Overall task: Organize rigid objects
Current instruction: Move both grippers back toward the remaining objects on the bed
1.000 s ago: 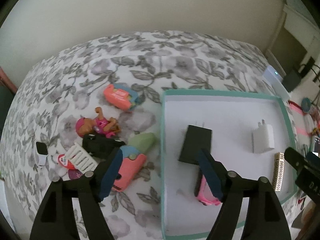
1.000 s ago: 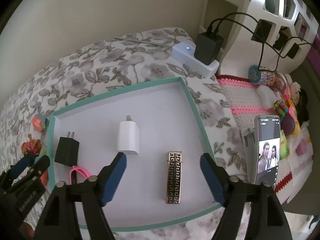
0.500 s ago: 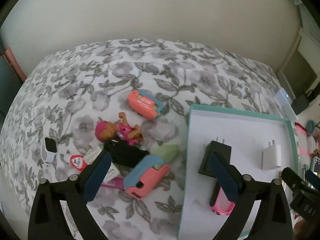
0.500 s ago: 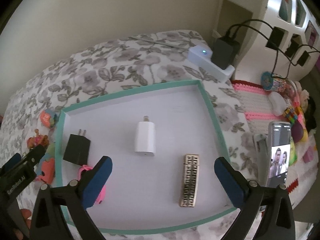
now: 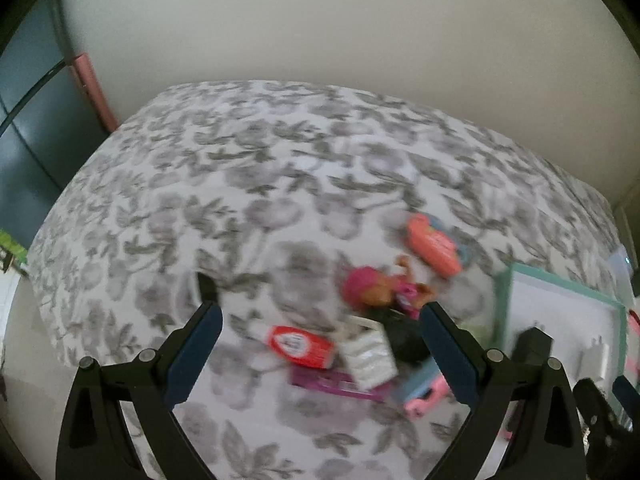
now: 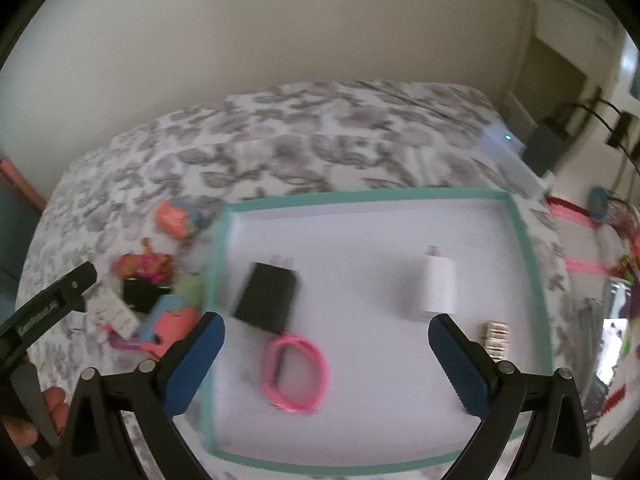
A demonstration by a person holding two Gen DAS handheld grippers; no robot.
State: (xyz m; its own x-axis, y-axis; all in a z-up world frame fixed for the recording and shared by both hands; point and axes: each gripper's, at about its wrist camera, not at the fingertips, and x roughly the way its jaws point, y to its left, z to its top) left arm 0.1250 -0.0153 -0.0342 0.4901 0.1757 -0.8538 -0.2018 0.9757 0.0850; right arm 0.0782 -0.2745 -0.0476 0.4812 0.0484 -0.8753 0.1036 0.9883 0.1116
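Observation:
My left gripper (image 5: 319, 312) is open and empty above the flowered bedspread. A blurred pile of toys lies just beyond its right finger: a doll (image 5: 376, 290), a red-and-white item (image 5: 300, 346), a white ribbed piece (image 5: 370, 354) and an orange toy (image 5: 434, 246). Over the teal-rimmed tray (image 6: 360, 198) my right gripper (image 6: 326, 322) hangs open, holding nothing. Inside the tray lie a black charger (image 6: 268, 300), a white charger (image 6: 438, 290), a coiled pink cable (image 6: 296, 376) and a gold patterned bar (image 6: 496, 338). The left gripper's arm (image 6: 52, 304) shows at the right wrist view's left edge.
A small black-and-white object (image 5: 204, 286) lies alone left of the pile. A pink-and-blue toy (image 6: 172, 324) sits against the tray's left rim. A white power strip (image 6: 508, 148) and a propped phone (image 6: 612, 344) stand right of the bed. A hand (image 6: 24, 432) shows at lower left.
Both grippers opened wider and swung left. The left one went from over the tray to the toy pile; the right now frames the black charger and pink cable.

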